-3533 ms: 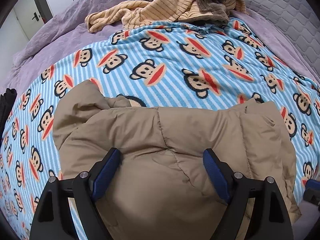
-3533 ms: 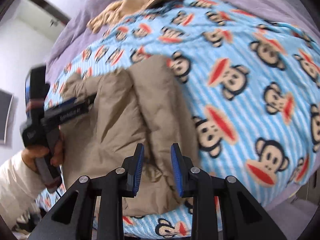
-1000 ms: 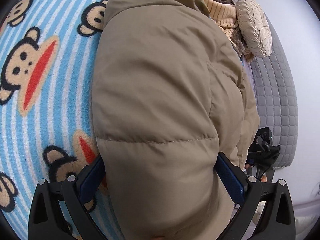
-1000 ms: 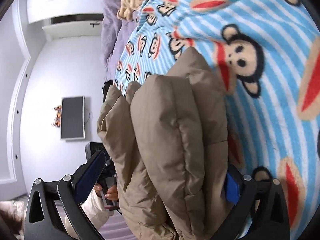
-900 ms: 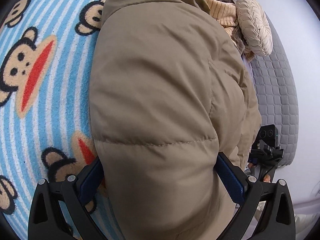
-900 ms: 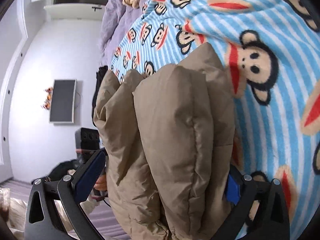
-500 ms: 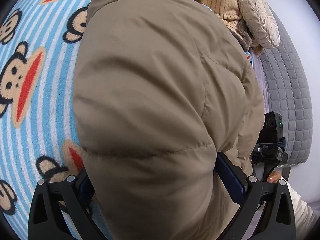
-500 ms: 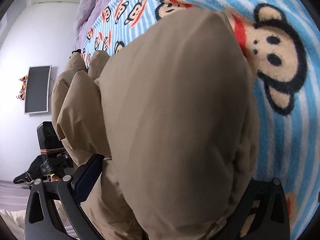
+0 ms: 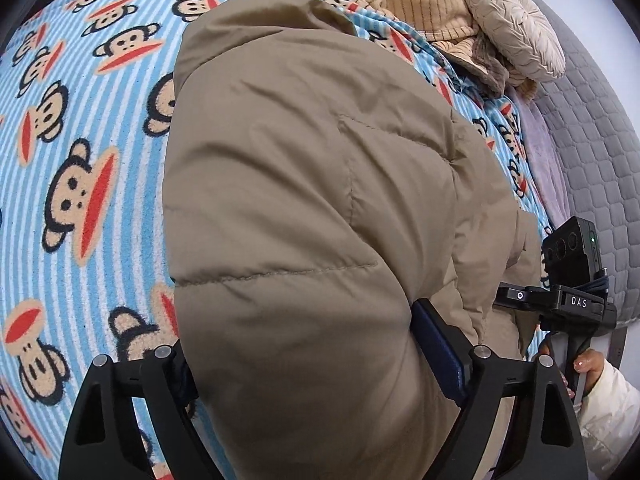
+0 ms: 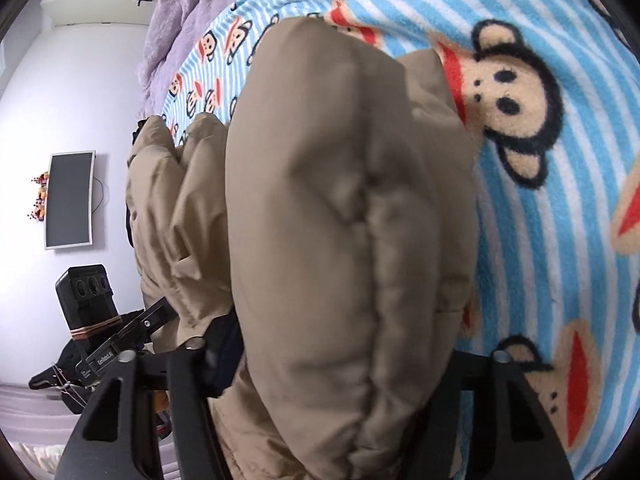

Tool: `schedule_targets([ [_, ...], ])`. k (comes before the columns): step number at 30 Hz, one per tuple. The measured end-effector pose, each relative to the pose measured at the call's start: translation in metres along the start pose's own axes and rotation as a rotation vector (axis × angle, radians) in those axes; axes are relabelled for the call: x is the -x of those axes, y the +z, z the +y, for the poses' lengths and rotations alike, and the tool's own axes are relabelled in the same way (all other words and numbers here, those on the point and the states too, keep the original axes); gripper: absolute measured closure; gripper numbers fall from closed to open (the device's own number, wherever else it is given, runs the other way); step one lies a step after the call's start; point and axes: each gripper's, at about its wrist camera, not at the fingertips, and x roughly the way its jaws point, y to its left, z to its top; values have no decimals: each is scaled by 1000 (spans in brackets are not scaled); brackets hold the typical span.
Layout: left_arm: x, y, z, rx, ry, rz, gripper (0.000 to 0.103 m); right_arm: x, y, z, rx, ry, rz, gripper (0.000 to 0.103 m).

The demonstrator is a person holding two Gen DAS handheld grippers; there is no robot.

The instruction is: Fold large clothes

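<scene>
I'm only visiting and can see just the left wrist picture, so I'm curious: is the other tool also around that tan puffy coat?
Observer: Yes. In the right wrist view the right gripper has its fingers spread wide, straddling the tan jacket.
Visitor: Is the coat one flat sheet?
Observer: No. That view shows several puffy layers bunched side by side over the monkey blanket.
Visitor: Anything else in the room?
Observer: A dark screen hangs on the white wall.
</scene>
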Motion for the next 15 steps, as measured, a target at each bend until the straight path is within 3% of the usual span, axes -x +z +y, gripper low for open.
schedule_targets([
  [2,5,-1,-3,-20,1,-4,16,3,-3,2,-5,17,-5,49],
  [9,27,-8,-10,-63,-4,-24,19,14,-2,-5,-42,86,-2,49],
  [15,43,-15,-9,-53,-3,-47,19,3,2,14,-28,123,0,49],
])
